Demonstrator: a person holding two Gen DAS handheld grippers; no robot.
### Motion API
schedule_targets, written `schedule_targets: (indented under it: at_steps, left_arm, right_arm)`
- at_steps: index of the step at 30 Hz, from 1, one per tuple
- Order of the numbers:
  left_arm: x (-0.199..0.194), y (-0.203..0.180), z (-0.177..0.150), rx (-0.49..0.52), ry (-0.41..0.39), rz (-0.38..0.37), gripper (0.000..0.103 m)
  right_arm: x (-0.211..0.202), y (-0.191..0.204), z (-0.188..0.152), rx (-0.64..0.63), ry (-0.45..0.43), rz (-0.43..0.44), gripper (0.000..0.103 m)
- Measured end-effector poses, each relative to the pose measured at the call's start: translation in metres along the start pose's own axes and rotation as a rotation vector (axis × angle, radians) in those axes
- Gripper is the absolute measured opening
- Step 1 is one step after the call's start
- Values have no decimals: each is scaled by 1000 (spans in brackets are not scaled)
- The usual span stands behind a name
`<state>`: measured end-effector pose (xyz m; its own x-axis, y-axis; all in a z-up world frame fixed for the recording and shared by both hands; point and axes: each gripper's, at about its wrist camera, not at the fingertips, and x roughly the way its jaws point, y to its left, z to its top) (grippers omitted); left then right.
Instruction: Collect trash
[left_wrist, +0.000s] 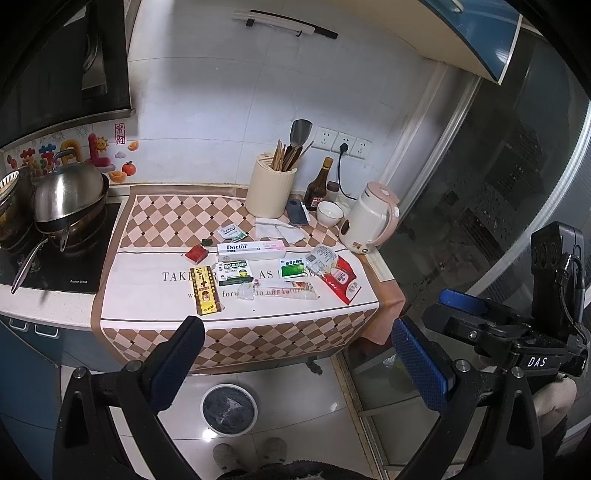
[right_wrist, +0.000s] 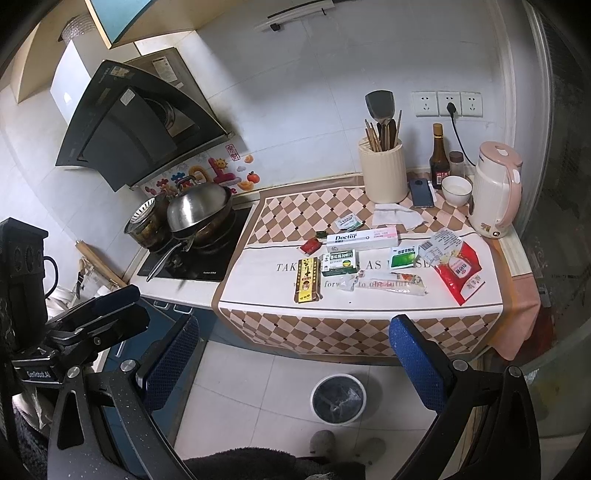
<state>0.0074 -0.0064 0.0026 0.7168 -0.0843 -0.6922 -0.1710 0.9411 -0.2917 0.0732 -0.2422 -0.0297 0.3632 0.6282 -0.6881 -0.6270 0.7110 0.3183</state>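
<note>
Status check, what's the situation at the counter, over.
Both tongs, left and right, open, empty, short of the counter. Wrappers and boxes untouched on the cloth. Bin on floor below, nothing in the way.

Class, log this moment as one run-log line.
phase: pre-grasp | left gripper: open | right gripper: open | wrappers: on counter | bin: floor below

Litter lies flat across the middle of the surface: a white Doctor box (right_wrist: 362, 237), a green-and-white medicine box (right_wrist: 339, 262), a yellow carton (right_wrist: 306, 280) toward the front edge, a green sachet (right_wrist: 404, 256), a clear tube wrapper (right_wrist: 391, 287) and a red packet (right_wrist: 460, 272) near the right edge. A round bin (right_wrist: 338, 398) stands upright on the floor below the front edge.
</note>
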Motion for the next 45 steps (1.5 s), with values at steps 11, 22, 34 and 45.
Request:
schedule_targets:
  at_steps: [11,22,34,45]
  left_arm:
    - [0,-4,-1,4,7,-11,103]
    - [10,7,4,7,29,-55,103]
    - [90,43,39,84,-22,407,103]
    - [313,146,32,-139,277,743,103]
  right_arm:
    - [1,0,2,1,6,4,103]
    - [5,1,3,8,13,-9,103]
    - [54,-30,27,132,5,-148,103]
    - [262,-215,77,160,283,-465,103]
